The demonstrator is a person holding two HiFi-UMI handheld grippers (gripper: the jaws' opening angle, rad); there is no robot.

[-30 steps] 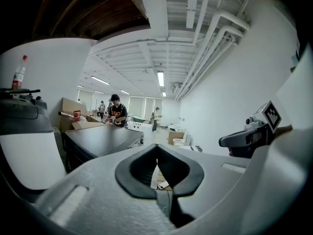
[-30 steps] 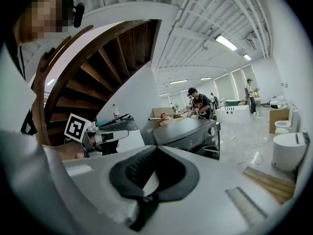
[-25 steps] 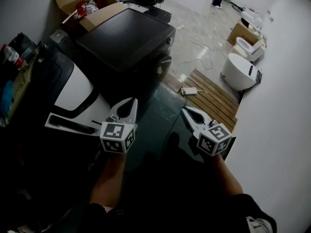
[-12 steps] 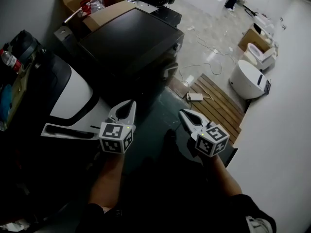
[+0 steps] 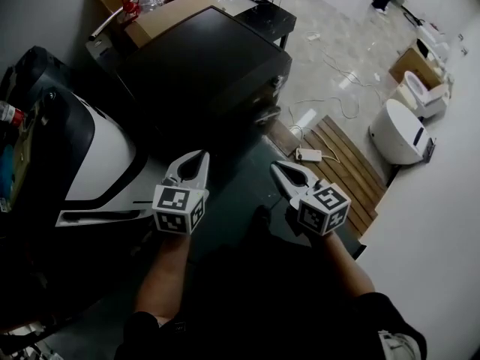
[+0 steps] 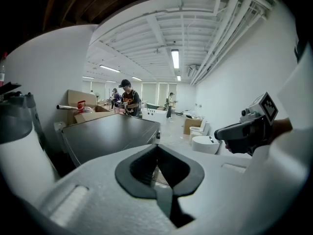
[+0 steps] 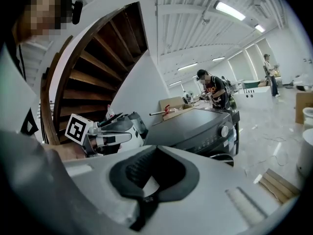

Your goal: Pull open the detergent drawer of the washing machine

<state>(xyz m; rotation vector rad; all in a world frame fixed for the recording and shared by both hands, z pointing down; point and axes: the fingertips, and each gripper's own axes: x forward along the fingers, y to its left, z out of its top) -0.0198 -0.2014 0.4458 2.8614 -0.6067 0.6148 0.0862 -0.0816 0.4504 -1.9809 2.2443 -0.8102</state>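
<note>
my left gripper [image 5: 199, 158] and right gripper [image 5: 276, 166] are both closed, empty. the washing machine [image 5: 202, 58] stands ahead, well apart; its front panel [image 7: 215, 135], where the drawer should be, faces my right side, so that hand looks nearer.

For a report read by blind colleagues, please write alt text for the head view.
The left gripper and right gripper, both shut and empty, point toward a dark washing machine. A wooden slatted mat lies on the floor at right.

Left gripper [image 5: 196, 158] and right gripper [image 5: 277, 167] side by side, forearms outstretched — jaws of both closed
</note>
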